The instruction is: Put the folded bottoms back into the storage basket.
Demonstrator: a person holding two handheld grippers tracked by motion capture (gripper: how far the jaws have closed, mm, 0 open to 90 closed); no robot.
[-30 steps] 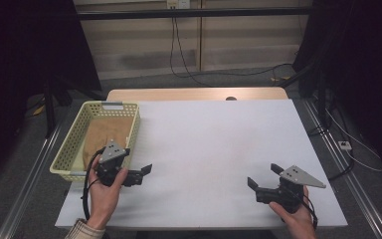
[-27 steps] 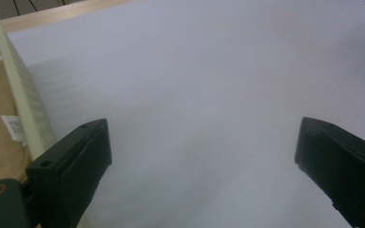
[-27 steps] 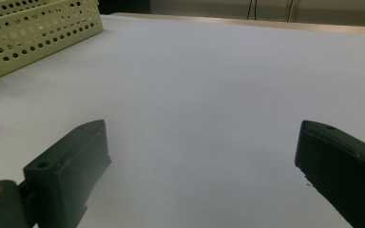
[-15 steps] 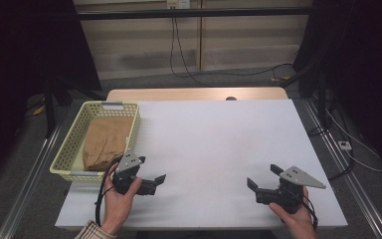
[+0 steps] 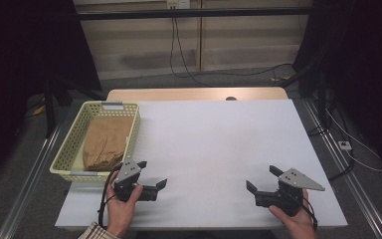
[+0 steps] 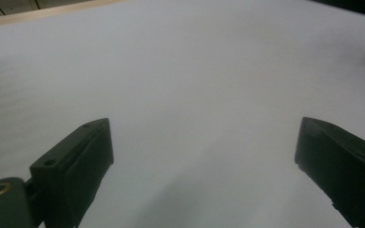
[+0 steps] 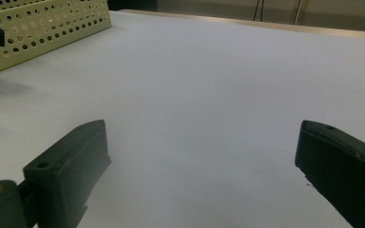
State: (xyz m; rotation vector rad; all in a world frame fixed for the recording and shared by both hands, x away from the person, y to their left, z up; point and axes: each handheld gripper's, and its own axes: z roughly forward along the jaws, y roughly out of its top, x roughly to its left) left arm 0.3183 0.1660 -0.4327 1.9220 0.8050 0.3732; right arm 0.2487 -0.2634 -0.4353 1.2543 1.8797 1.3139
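A pale yellow perforated basket [image 5: 68, 149] stands at the table's left side with a crumpled brown paper bag [image 5: 107, 142] lying in it. My left gripper [image 5: 152, 173] is held low over the white tabletop [image 5: 219, 134], just right of the basket's near corner, jaws wide open and empty. In the left gripper view the open left gripper [image 6: 204, 156] faces bare white surface. My right gripper [image 5: 261, 177] is near the front right, also open and empty. The right gripper view has the open right gripper [image 7: 199, 161] over the table, with the basket [image 7: 43, 28] far off at upper left.
A wooden strip [image 5: 194, 94] borders the table's far edge. Metal rails run along the floor on both sides, and cables [image 5: 358, 149] lie on the floor to the right. Dark curtains close in the left and right.
My left gripper has come away from the basket's near end, moving right and toward the table's front edge. The right gripper has stayed put.
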